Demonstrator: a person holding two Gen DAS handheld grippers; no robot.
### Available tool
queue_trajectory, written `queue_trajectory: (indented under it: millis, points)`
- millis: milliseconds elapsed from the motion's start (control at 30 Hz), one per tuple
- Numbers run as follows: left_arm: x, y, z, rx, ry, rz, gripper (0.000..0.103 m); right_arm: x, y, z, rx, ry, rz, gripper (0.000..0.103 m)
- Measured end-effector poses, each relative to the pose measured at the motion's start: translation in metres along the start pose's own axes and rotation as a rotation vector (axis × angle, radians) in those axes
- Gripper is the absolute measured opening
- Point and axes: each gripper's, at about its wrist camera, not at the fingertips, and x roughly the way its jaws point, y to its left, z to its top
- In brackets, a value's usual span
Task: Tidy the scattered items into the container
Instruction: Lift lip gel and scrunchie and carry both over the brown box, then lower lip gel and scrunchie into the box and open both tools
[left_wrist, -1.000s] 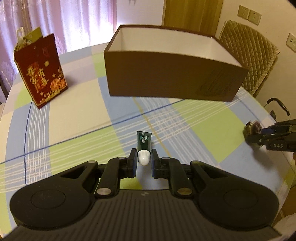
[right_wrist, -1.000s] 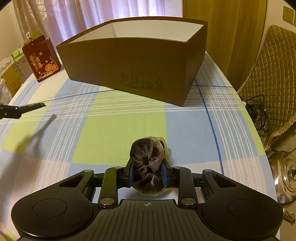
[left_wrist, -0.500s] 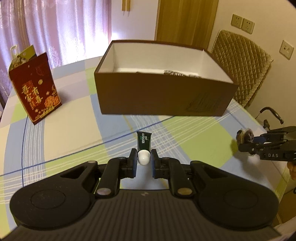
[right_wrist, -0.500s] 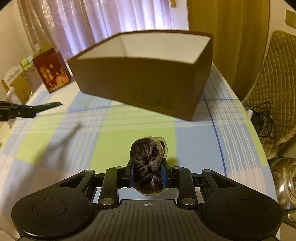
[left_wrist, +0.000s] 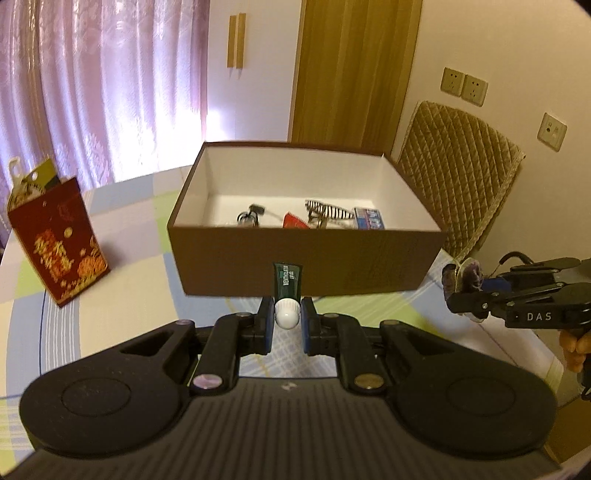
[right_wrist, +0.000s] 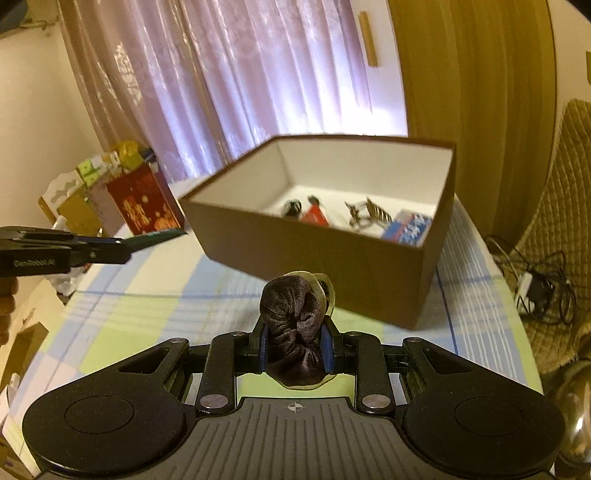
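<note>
Green tube (left_wrist: 287, 277) sitting clamped between the blue pads of the left gripper (left_wrist: 287, 325), white cap (left_wrist: 287, 318) toward the camera, body pointing ahead at the box (left_wrist: 306, 262). Hovering clear of the checked cloth (left_wrist: 122, 321), just short of the box's brown near wall. Nothing standing between tube and box.

Dark scrunchie (right_wrist: 293, 325) bulging out of the right gripper (right_wrist: 294, 349), squeezed tight between its pads, a pale green band showing round its far edge. Held above the cloth (right_wrist: 147, 317), near the box's (right_wrist: 325, 258) front corner, with an open path to the rim. Seen from the left wrist view, coming in from the right edge at about rim height (left_wrist: 465, 291), scrunchie (left_wrist: 461, 275) at its tip, fingers of a hand (left_wrist: 574, 347) curling round the handle behind. Seen from the right wrist view, left gripper (right_wrist: 136, 242) reaching in level from the left edge, tube (right_wrist: 159, 236) pointing at the box.

Lying inside on the white floor: a small dark clip-like thing (left_wrist: 251, 216), a red packet (left_wrist: 293, 221), a striped piece (left_wrist: 327, 212), a blue-and-white packet (left_wrist: 367, 218). Too blurred for more.

Standing well left of the box, a red gift bag (left_wrist: 59, 240). Beyond the table, purple curtains (left_wrist: 92, 74), a wooden door (left_wrist: 354, 66), a quilted chair (left_wrist: 458, 173), wall sockets (left_wrist: 463, 85).
</note>
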Motion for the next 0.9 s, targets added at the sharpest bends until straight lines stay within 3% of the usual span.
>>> queue_trajectory:
  millis: [500,900]
  points:
    - [0.030,-0.004,0.051,0.040,-0.066,-0.013,0.011,0.013,-0.019,0.055,-0.041,-0.091,0.026,0.030]
    - [0.083,0.001,0.091,0.043,-0.054,-0.029,0.011,0.060,-0.044,0.102,-0.040,-0.104,0.027,0.030]
